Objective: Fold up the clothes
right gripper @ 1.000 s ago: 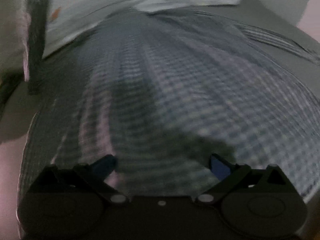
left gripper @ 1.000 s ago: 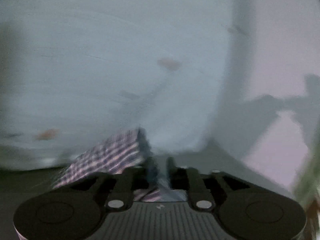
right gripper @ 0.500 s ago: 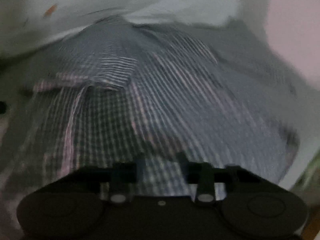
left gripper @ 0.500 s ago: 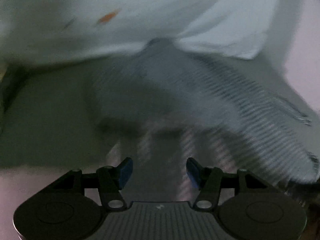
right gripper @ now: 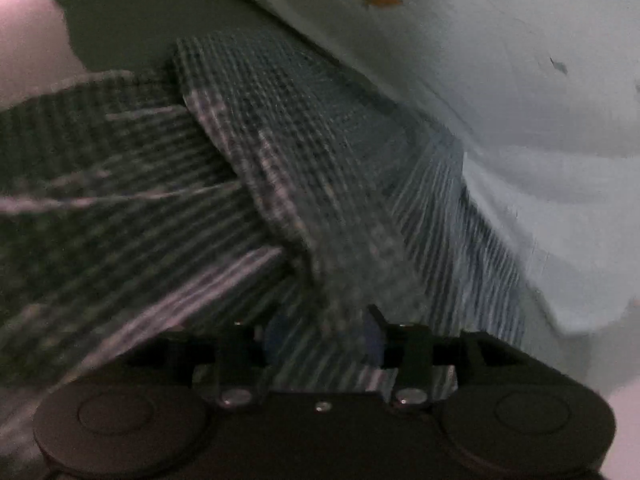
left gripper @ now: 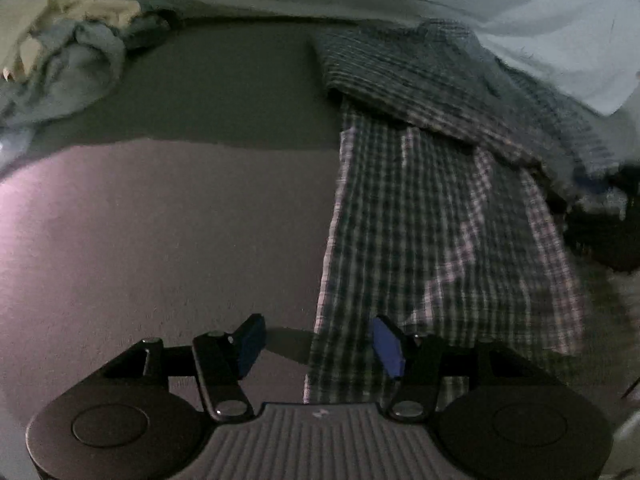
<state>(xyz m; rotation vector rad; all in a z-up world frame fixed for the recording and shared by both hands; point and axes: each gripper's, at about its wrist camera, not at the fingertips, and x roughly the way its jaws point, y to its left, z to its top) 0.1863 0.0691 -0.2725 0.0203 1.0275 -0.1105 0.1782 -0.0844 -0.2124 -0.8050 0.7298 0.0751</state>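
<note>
While left gripper [left gripper: 316,346] gapes, checked shirt [left gripper: 432,208] lies flat.

Checked shirt [left gripper: 432,216]: dark green-grey and white plaid. Pale blue sheet [left gripper: 520,12] at 1 o'clock. Light blue-cream clothes pile [left gripper: 68,52] at 10 o'clock. Blue finger pads [left gripper: 386,344].

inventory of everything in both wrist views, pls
plaid shirt: 1, dark and pale checked, spread on the surface, sleeve folded across its top
clothes pile: 1, pale blue and cream, far left
sheet: 1, pale blue-white with small orange marks, behind the shirt
surface: 1, pinkish-grey, under everything
left gripper: 1, black with blue pads, open over the shirt's near edge
right gripper: 1, black, blurred, shirt fabric between its fingers; grip unclear
</note>
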